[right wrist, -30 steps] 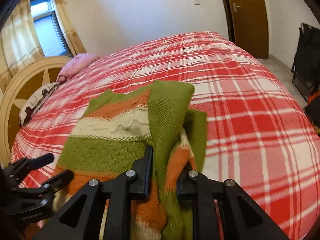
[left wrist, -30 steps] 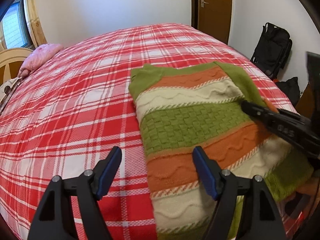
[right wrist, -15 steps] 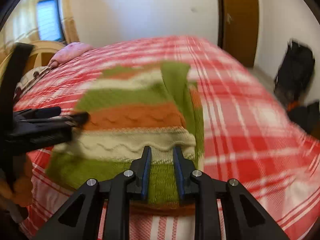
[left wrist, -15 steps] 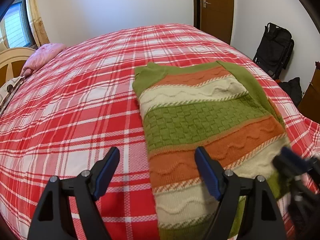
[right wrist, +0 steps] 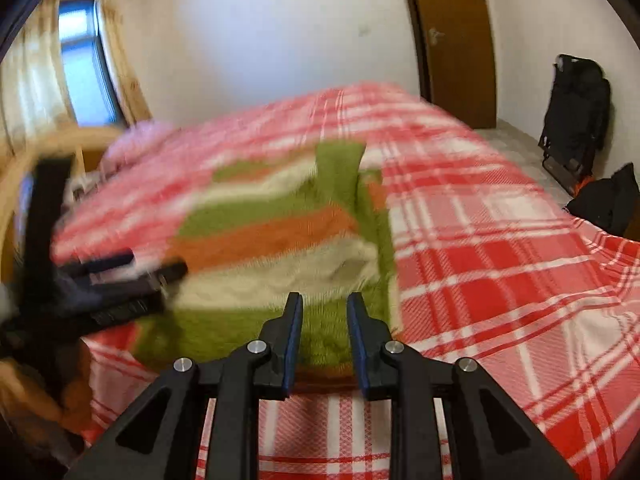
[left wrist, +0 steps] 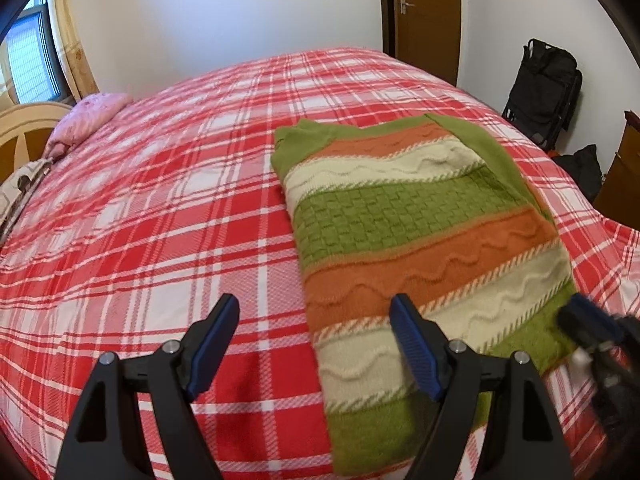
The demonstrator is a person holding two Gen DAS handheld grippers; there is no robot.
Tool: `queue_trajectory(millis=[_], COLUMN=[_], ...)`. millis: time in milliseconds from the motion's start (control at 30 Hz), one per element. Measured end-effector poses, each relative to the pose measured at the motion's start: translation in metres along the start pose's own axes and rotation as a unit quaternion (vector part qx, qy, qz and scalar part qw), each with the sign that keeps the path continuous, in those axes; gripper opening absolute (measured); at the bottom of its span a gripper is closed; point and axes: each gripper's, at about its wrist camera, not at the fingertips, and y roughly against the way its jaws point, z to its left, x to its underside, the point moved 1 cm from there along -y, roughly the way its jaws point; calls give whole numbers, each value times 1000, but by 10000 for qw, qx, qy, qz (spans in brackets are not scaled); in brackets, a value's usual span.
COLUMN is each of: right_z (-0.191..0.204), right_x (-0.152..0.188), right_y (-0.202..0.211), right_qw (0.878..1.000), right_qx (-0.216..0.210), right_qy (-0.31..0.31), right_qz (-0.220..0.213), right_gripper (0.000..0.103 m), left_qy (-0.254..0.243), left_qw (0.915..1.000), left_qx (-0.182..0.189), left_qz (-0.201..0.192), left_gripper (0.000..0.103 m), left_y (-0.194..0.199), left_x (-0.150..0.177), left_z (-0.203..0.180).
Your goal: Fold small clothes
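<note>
Though blurred, sweater apparently unheld.

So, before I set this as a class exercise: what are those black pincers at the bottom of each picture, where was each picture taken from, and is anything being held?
The pincers are hand-held two-finger grippers, one in each of a person's hands; there is no robot arm. Each carries a wide-angle camera looking forward along its fingers, so each picture is one gripper's own view.

In the left gripper's view, the left gripper stands wide open and empty above the red plaid bedspread. On the bed lies a striped knitted sweater in green, orange and cream, with one green sleeve folded in along its side.

In the right gripper's blurred view, the right gripper has its jaws only narrowly apart, with nothing between them, near the sweater's lower edge. So nothing is held.

A pink pillow and a black bag sit in the background.
</note>
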Motion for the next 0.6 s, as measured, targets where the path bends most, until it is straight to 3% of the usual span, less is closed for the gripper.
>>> queue_trajectory(millis=[33,100,133,167,233,333,433,533,600], right_z=[-1,-6,-8,-10,-12,-19,-23,-27,-31], right_x=[-4,-16,-20,-25,-31,-29,-19,-9,-1], right_y=[5,8,6,3,-3,-16,-31,-47,-58], right_qw=[9999,9994,9993,9992,9994,9994,9990,9981,9960], right_qx=[1,-74,-88,-67,-57,-138,-142,1,-11], right_qy=[-66,-231,-269,-296,-281,-327,-304,-285,-374], right_qz=[-127,-255,-250,-244,-202,18,281,538,806], right_gripper=[26,43,57,60,60,60,60,60,60], left_qy=[-39,-101,-138,-159,-157,-108,-94,-68,40], left_qw=[10000,9999,9998,9998,9998,9998,9996,9997,9999], left_qx=[-60,-102,-94,-79,-73,-141,-249,-135,-21], left_qz=[-49,-68,-67,-63,-56,-73,-52,167,114], left_gripper=[80,80,80,81,83,94,95,95,96], left_y=[2,2,2,2,2,3,-3,-16,-16], left_x=[0,-1,-3,-4,-7,-9,-10,-7,-5], left_z=[-1,-2,-4,-4,-4,-3,-3,-4,-1])
